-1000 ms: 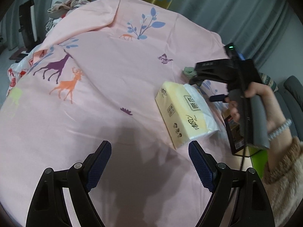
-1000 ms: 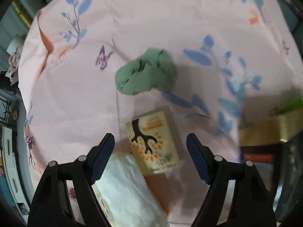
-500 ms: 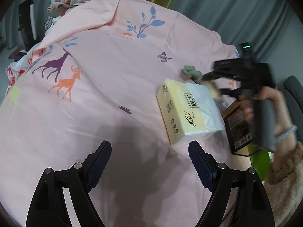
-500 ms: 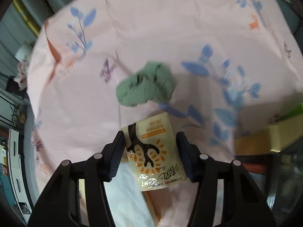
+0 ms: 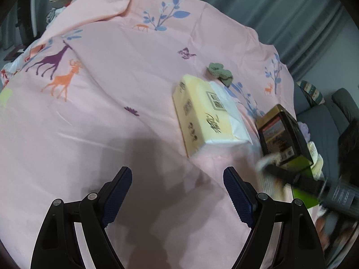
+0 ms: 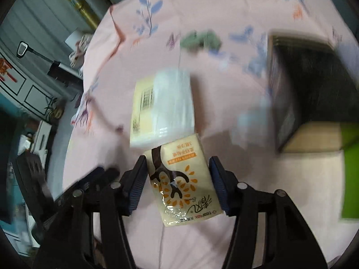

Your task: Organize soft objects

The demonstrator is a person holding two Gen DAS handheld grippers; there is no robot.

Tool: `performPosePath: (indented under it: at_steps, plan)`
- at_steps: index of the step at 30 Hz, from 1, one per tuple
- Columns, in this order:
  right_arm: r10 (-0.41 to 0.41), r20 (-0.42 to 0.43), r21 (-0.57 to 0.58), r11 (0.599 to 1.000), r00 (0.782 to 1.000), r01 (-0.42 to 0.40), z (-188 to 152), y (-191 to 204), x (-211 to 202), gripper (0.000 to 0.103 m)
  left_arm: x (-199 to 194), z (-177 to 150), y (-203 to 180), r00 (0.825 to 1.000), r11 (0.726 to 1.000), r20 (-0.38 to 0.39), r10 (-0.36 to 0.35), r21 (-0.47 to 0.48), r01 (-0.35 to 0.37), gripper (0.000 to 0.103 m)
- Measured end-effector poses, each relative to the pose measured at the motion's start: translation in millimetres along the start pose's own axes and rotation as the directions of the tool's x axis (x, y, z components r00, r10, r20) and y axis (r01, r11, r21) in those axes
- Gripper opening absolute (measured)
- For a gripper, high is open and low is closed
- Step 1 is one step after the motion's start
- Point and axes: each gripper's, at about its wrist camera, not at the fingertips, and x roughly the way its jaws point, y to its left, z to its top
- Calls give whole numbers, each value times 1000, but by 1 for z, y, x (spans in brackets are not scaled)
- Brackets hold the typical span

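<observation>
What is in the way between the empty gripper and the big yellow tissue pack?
Nothing visible. The left gripper is open over bare pink bedsheet, and the big tissue pack lies ahead, slightly to its right, with only sheet between them. The right gripper holds the small tissue packet.

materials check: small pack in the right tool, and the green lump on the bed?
Small tissue pack: glossy plastic film, judging by the glare and crinkles near its bottom edge; likely soft paper inside. Green lump: matte, ribbed, bunched, probably knit fabric such as a sock, though the right wrist view blurs it.
</observation>
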Motion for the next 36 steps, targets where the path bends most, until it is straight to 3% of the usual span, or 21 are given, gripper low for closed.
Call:
performPosePath:
  at_steps: [6, 8, 12, 15, 18, 19, 20, 26, 28, 31, 36]
  plan:
    - [-18, -50, 9, 1000, 999, 18, -26, -5, 22, 58, 5, -8, -13, 1000, 999, -16, 4, 45, -3, 84]
    - [-2, -61, 45, 999, 998, 5, -24, -14, 24, 65, 7, -10, -15, 1000, 999, -24, -12, 43, 13, 84]
    - [-3, -12, 40, 999, 1000, 3, -26, -24, 4, 70, 10, -14, -20, 996, 997, -45, -75, 25, 77, 84]
    - [22, 78, 51, 998, 997, -26, -27, -35, -22, 73, 11, -18, -26, 982, 985, -75, -175, 1, 175, 84]
    - [70, 91, 63, 995, 993, -76, -27, -44, -28, 73, 13, -27, -41, 957, 963, -118, -266, 19, 270, 84]
    - [93, 80, 71, 993, 992, -98, -28, -47, -25, 72, 14, -29, -46, 953, 959, -126, -276, 30, 281, 82]
    - [110, 70, 76, 990, 991, -115, -28, -48, -23, 69, 14, -33, -52, 949, 955, -135, -286, 47, 294, 73]
    - [191, -29, 92, 978, 981, -188, -29, -45, 6, 54, 32, -51, -74, 947, 957, -201, -250, 101, 273, 46]
    - [203, -67, 101, 976, 977, -195, -31, -45, 15, 53, 37, -55, -78, 954, 960, -203, -221, 124, 249, 44]
    - [165, -87, 107, 982, 982, -155, -33, -49, 24, 42, 35, -57, -79, 962, 960, -183, -204, 153, 233, 41]
    - [191, -63, 112, 977, 980, -183, -32, -49, 17, 41, 25, -54, -83, 972, 959, -131, -195, 184, 217, 38]
